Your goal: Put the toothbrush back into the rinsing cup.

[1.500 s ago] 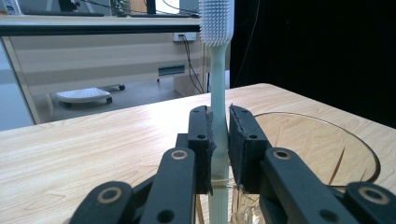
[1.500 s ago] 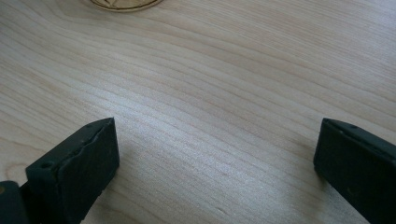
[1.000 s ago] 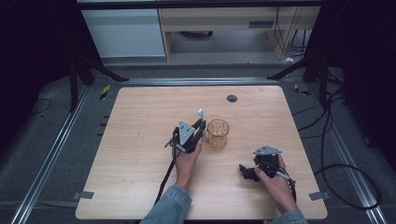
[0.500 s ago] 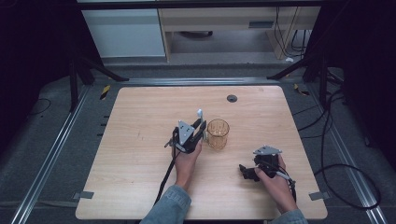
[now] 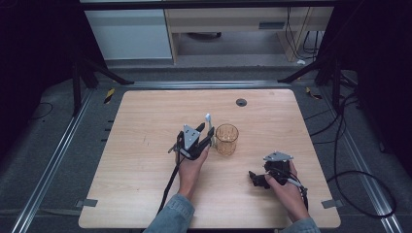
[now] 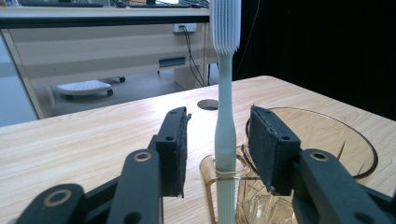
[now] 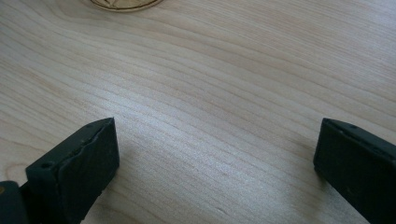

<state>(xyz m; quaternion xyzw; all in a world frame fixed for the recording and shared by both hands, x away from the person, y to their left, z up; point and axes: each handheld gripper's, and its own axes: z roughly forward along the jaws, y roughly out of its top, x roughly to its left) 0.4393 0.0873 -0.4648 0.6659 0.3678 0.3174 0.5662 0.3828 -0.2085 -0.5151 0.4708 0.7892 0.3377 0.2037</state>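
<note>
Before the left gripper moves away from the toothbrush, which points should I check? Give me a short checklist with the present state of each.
1. left gripper jaws free of the toothbrush: ok; they have just been opening, with a gap on both sides of the handle.
2. Toothbrush upright, head up: ok.
3. Toothbrush resting stably in the glass cup: cannot tell; its lower end is hidden.
4. Cup upright on the table: ok.
5. right gripper open, holding nothing: ok.
</note>
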